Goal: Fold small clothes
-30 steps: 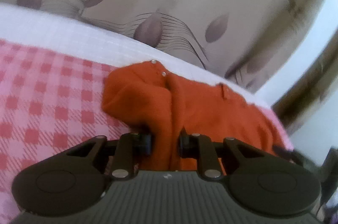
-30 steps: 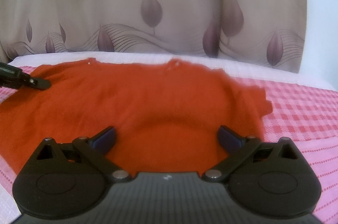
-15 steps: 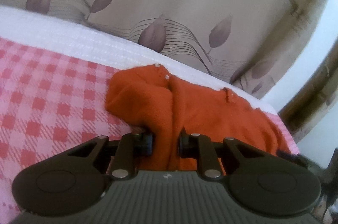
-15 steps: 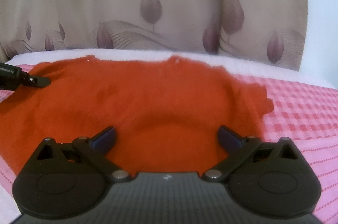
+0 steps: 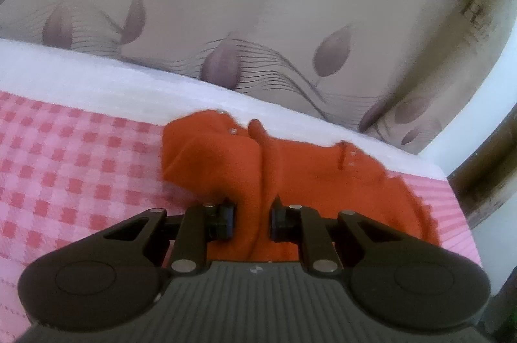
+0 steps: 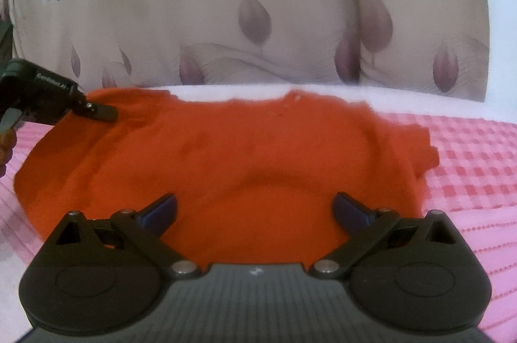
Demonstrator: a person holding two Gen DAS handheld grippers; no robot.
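Looking along the left claw (image 5: pixel 252 218), its jaws are closing with a raised fold of the orange garment (image 5: pixel 226 162) pinched between the pads; the rest trails right over the pink checked cloth (image 5: pixel 71 175).

In the right wrist view, the right claw (image 6: pixel 255 210) stands wide apart, holding nothing, above the garment's near edge. The garment (image 6: pixel 242 165) lies spread flat, the left claw (image 6: pixel 100 113) gripping its far left corner.

Black ribbed claw (image 6: pixel 255 212) body — silver pivot screws, dark-blue pads (image 6: pixel 161 209).

Two low close wrist views, shared orange garment (image 5: pixel 290 168)
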